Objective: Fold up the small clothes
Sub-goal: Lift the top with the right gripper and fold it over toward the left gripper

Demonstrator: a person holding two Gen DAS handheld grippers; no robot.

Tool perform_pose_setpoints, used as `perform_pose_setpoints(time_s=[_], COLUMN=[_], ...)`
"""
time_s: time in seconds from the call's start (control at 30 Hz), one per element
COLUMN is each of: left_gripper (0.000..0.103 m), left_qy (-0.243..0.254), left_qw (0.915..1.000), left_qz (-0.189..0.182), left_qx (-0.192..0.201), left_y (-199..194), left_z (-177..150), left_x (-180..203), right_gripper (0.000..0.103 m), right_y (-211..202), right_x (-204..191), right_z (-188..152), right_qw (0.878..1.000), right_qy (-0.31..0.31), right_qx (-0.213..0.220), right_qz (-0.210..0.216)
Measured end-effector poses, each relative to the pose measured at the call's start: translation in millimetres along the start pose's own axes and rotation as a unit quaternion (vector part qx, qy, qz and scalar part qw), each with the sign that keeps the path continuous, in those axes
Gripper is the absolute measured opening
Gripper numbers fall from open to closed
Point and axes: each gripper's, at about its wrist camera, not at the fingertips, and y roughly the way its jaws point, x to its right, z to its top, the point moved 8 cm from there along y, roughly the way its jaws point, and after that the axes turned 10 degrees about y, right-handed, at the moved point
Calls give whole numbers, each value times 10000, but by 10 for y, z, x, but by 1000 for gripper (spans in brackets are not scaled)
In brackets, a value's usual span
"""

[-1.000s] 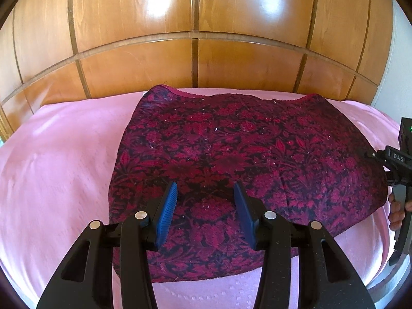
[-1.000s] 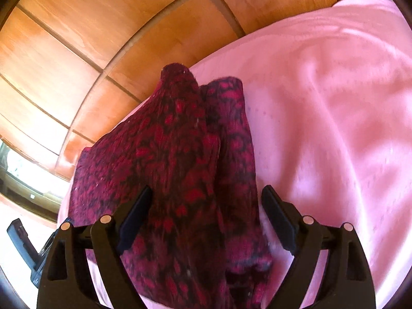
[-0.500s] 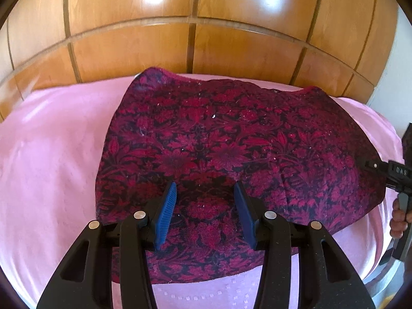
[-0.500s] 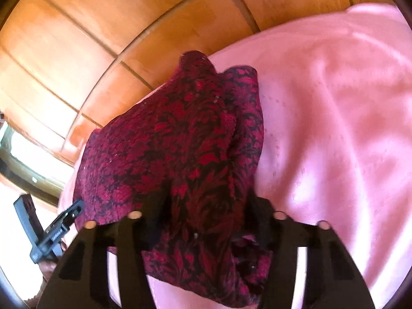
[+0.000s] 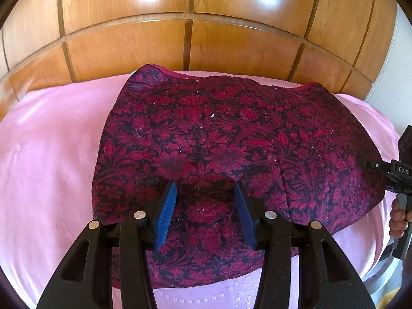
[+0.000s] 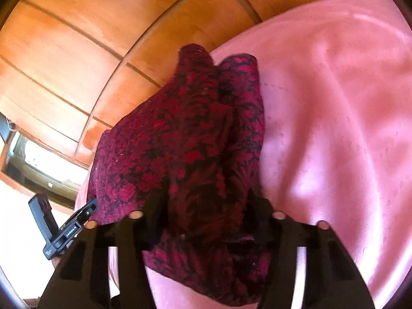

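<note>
A dark red floral garment (image 5: pixel 231 154) lies spread on a pink cloth-covered surface (image 5: pixel 51 167). My left gripper (image 5: pixel 204 198) is open, its blue-padded fingers (image 5: pixel 166 213) hovering over the garment's near middle. In the right wrist view the garment (image 6: pixel 195 154) is bunched and lifted into a fold. My right gripper (image 6: pixel 206 206) is closed around that bunched edge; its fingertips are hidden in the fabric. The right gripper also shows at the right edge of the left wrist view (image 5: pixel 394 172), at the garment's right edge.
A glossy wooden panelled wall (image 5: pixel 193 25) rises directly behind the pink surface. A bright window (image 6: pixel 38 159) shows low left in the right wrist view. The pink cloth (image 6: pixel 334 128) stretches right of the garment.
My right gripper has closed on the garment's edge and bunched it upward. My left gripper has moved forward over the garment, still open.
</note>
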Motion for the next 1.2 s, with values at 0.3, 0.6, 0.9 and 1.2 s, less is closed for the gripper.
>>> perform_pose_setpoints(time_s=[0.3, 0.6, 0.9, 1.2], left_gripper=[45, 38, 38, 45], left_qy=[-610, -1584, -2542, -1989], left_qw=[9957, 9761, 9301, 9438], left_qz=[-690, -1455, -2363, -2394], left_qx=[-56, 321, 1202, 1114], left_y=[90, -165, -878, -809], left_z=[7, -85, -209, 100], left_x=[-160, -648, -1497, -1381], right_gripper=[31, 26, 25, 26], right_y=[-312, 84, 945, 1220], right_x=[-1023, -2371, -2980, -3020], right_z=[-97, -406, -1277, -1779], right_qw=[9935, 9826, 9638, 9253], right_qy=[-239, -1085, -2505, -3790], right_qx=[165, -115, -645, -95], right_qz=[1103, 1503, 649, -116])
